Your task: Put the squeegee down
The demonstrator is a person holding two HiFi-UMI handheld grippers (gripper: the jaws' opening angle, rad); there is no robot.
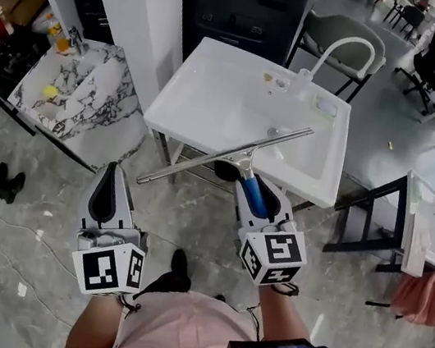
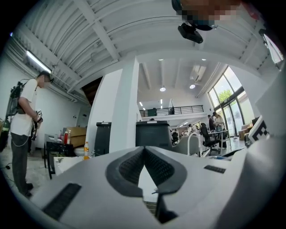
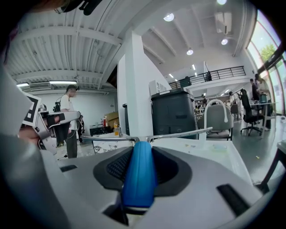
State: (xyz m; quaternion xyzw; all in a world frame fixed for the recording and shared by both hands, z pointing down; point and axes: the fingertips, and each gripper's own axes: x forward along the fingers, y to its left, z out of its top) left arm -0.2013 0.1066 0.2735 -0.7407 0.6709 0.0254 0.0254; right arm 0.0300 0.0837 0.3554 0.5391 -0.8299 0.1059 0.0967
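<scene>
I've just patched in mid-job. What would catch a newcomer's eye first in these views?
First is the squeegee: the right hand-held gripper is clamped on its blue handle, and its long metal blade slants across the front of the white sink at the centre of the head view. Next is the left hand-held gripper, lower left over the marbled floor, with its jaws together and nothing between them.
</scene>
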